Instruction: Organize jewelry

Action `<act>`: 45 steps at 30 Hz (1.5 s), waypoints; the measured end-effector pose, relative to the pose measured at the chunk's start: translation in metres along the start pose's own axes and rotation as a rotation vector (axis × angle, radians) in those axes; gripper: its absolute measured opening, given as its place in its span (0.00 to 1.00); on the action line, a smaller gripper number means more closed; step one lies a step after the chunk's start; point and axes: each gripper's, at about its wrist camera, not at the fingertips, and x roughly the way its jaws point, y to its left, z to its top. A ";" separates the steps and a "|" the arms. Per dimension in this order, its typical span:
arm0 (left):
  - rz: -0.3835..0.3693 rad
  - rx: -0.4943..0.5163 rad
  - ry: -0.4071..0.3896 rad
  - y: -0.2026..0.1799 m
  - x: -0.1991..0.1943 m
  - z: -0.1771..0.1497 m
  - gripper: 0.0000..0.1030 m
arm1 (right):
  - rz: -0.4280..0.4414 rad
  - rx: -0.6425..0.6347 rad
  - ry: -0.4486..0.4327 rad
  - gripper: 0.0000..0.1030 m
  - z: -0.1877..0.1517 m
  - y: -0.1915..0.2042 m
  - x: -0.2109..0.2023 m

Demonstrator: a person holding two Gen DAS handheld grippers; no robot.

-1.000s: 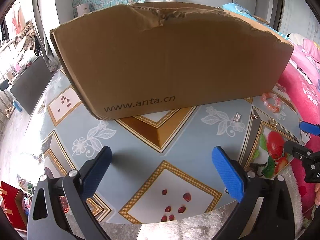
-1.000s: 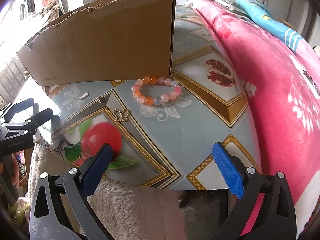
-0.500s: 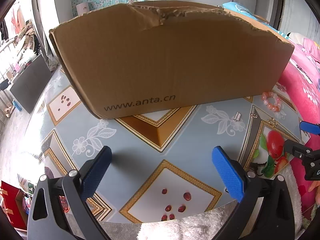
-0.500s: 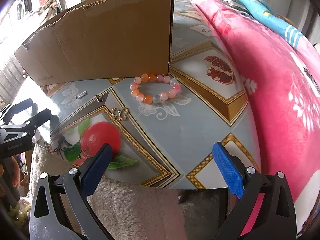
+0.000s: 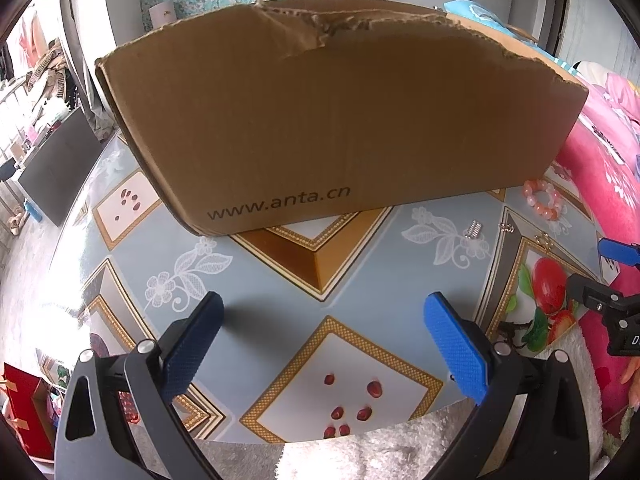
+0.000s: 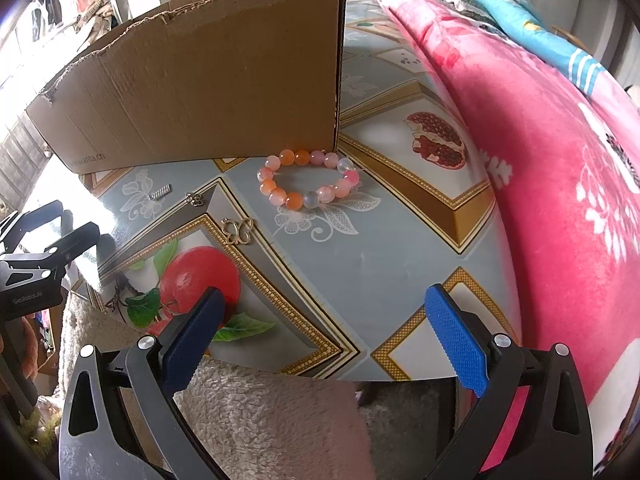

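A pink and orange bead bracelet [image 6: 307, 179] lies on the patterned table by the near right corner of a torn cardboard box [image 6: 208, 92]. It also shows in the left wrist view [image 5: 543, 199]. A gold butterfly brooch [image 6: 238, 231], a small gold piece [image 6: 195, 199] and a small silver clip [image 6: 160, 192] lie to its left. The silver clip [image 5: 473, 229] shows in the left wrist view too. My right gripper [image 6: 320, 336] is open and empty, near the table's front edge, short of the bracelet. My left gripper [image 5: 320, 340] is open and empty in front of the box [image 5: 328, 120].
A pink flowered blanket [image 6: 552, 168] lies along the table's right side. A white fluffy cloth [image 6: 256, 416] hangs at the front edge. The left gripper shows at the left edge of the right wrist view [image 6: 36, 252]. A red box [image 5: 24, 408] stands on the floor at left.
My right gripper has edged forward and a little left toward the bracelet, which looks larger now. The left gripper has hardly moved.
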 end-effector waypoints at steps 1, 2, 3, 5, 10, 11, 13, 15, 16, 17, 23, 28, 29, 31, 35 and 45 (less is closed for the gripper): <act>-0.001 0.000 0.002 0.000 0.000 0.000 0.96 | 0.001 -0.001 0.001 0.92 0.000 0.000 0.000; -0.001 0.001 0.006 0.000 0.000 0.000 0.96 | 0.001 -0.002 0.002 0.92 0.001 0.000 0.000; -0.001 0.001 0.010 0.000 0.001 0.001 0.96 | 0.002 -0.003 0.002 0.92 0.001 0.000 0.001; -0.001 0.001 0.019 0.000 0.001 0.002 0.96 | 0.002 -0.004 0.003 0.92 0.002 0.000 0.001; -0.004 0.006 0.033 -0.002 0.001 0.003 0.96 | 0.001 -0.002 0.003 0.92 0.002 0.001 0.001; -0.005 0.007 0.036 -0.001 0.001 0.004 0.96 | 0.001 -0.002 0.003 0.92 0.002 0.001 0.001; -0.008 0.011 0.040 -0.001 0.001 0.003 0.96 | 0.001 -0.002 0.003 0.92 0.002 0.001 0.001; -0.011 0.014 0.044 -0.001 0.002 0.003 0.96 | 0.001 -0.002 0.003 0.92 0.002 0.001 0.001; -0.012 0.016 0.046 0.000 0.002 0.004 0.96 | 0.001 -0.001 0.002 0.92 0.003 0.000 0.001; -0.012 0.016 0.047 0.000 0.003 0.004 0.96 | 0.002 -0.002 0.003 0.92 0.002 0.000 0.001; -0.012 0.016 0.046 -0.001 0.002 0.003 0.96 | 0.002 -0.004 0.003 0.92 0.003 0.000 0.001; -0.012 0.015 0.046 -0.001 0.002 0.004 0.96 | 0.003 -0.004 0.003 0.92 0.003 -0.001 0.001; -0.012 0.016 0.044 -0.001 0.002 0.004 0.96 | 0.002 -0.002 0.003 0.92 0.004 -0.001 0.001; -0.012 0.016 0.041 0.000 0.002 0.004 0.96 | 0.001 -0.001 0.003 0.92 0.004 -0.001 0.002; -0.011 0.016 0.035 -0.001 0.002 0.002 0.96 | 0.001 -0.002 0.003 0.92 0.004 -0.001 0.002; -0.010 0.014 0.034 -0.001 0.001 0.002 0.96 | 0.003 -0.003 -0.005 0.92 0.004 -0.001 0.002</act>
